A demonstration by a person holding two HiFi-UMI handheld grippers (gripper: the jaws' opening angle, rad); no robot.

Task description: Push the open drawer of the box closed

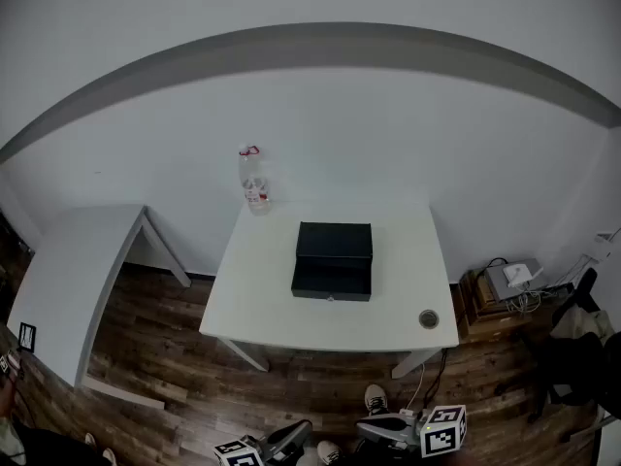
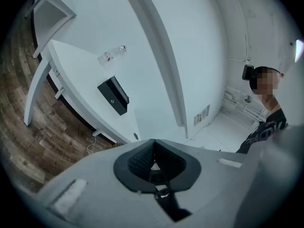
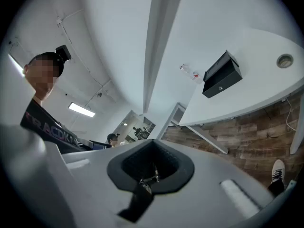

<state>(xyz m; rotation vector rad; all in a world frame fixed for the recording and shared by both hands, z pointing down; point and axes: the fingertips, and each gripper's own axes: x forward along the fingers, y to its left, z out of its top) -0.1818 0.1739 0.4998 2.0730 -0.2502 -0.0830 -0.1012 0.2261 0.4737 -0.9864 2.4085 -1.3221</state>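
Box is sitting mid-table, drawer jutting toward the person. Left gripper and right gripper are hanging closed, empty, well away. Drawer is looking light, rigid; pushing at front centre seems best.

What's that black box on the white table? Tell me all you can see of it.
The black box is rectangular and matte, resting flat near the middle of the white table. Its drawer, with a small round pull, appears slid out toward the person. Only the table touches it; the clear bottle stands apart behind it.
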